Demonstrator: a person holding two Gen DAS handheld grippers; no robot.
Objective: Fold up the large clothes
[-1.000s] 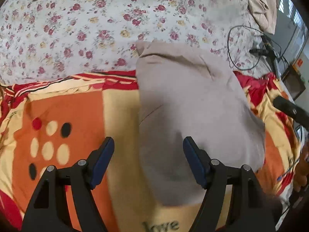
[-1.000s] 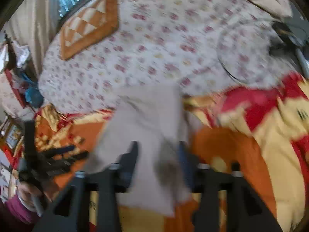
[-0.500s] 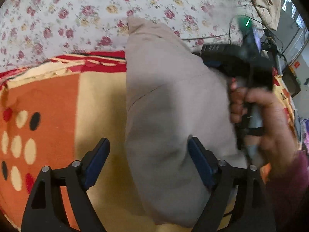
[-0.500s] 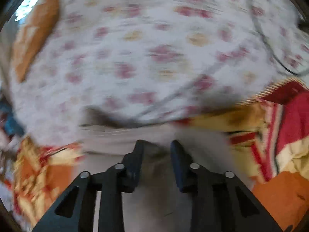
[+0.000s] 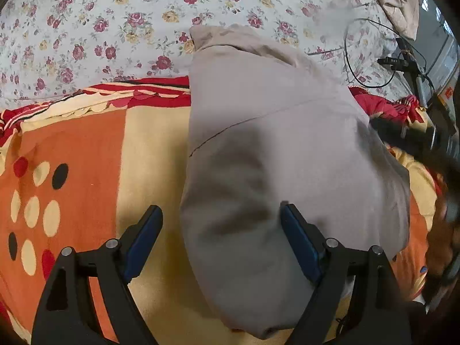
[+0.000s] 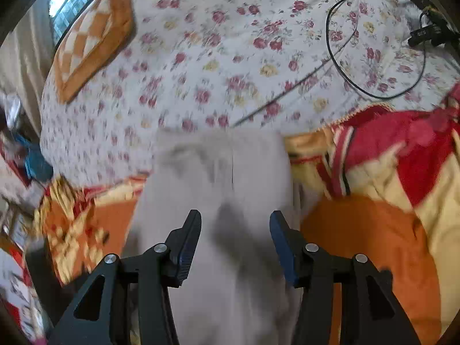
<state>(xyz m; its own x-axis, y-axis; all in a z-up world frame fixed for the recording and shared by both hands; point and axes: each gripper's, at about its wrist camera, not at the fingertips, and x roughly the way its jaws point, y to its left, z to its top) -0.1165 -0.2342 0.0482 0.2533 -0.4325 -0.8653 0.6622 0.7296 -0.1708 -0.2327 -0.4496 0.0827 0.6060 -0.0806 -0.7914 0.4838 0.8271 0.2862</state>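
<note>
A folded grey garment (image 5: 276, 149) lies as a long narrow stack across the orange, cream and red blanket (image 5: 86, 149), its far end on the floral sheet. My left gripper (image 5: 221, 233) is open just above its near left part, holding nothing. My right gripper (image 6: 234, 235) is open over the near end of the same garment (image 6: 227, 178), holding nothing. The right wrist view is blurred. The right-hand tool and hand show as a dark blur at the right edge of the left wrist view (image 5: 442, 178).
A floral bedsheet (image 5: 143, 23) covers the far bed. A black cable loop (image 5: 371, 54) and a black device (image 5: 396, 63) lie at the far right. A beige cloth (image 5: 396, 3) sits at the top right. An orange checked pillow (image 6: 92, 37) lies far left.
My right gripper opened and let go of the grey garment, then pulled back from its far end toward the near end. My left gripper stayed open and drew back slightly.
</note>
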